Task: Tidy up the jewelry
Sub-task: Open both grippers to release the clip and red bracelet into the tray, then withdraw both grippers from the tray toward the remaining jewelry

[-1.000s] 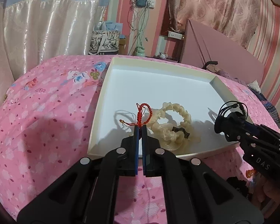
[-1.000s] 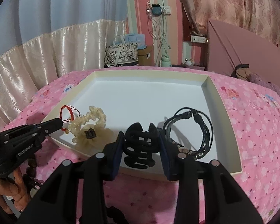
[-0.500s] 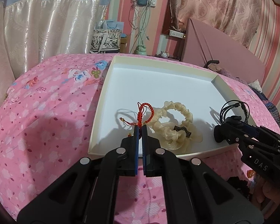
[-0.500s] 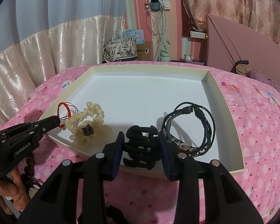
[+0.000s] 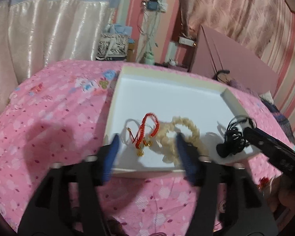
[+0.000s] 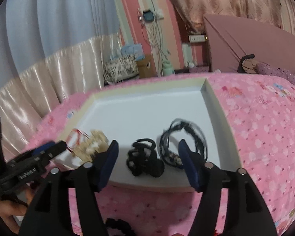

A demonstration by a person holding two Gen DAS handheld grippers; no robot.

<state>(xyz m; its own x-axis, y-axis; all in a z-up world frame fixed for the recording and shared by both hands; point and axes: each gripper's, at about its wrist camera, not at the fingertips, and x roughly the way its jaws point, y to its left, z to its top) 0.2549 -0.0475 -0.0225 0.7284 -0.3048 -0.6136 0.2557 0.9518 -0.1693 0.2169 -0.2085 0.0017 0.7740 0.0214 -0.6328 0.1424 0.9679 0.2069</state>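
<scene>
The white tray (image 5: 167,72) (image 6: 216,102) lies on the pink bed. My left gripper (image 5: 147,137) is opening at its near edge. The red cord bracelet (image 5: 147,129) (image 6: 76,137) lies loose on the tray floor between the spread pads, touching neither. Beside it rests a cream scrunchie (image 5: 179,137) (image 6: 92,145). My right gripper (image 6: 147,143) is opening too. The black hair claw (image 6: 145,163) (image 5: 229,147) sits free on the tray between its blue pads. A black cord bracelet (image 6: 183,139) (image 5: 240,123) lies just right of the claw.
A pink flowered bedspread (image 5: 49,127) surrounds the tray. Satin curtains (image 5: 49,29) hang to the left and a pink headboard (image 6: 245,45) stands at the back right. A hand (image 6: 7,212) holds the left gripper. Something dark (image 6: 118,224) lies on the bed below the right gripper.
Both grippers have opened. The left let go of the red cord bracelet, which dropped onto the tray. The right let go of the black hair claw and drew back slightly.
</scene>
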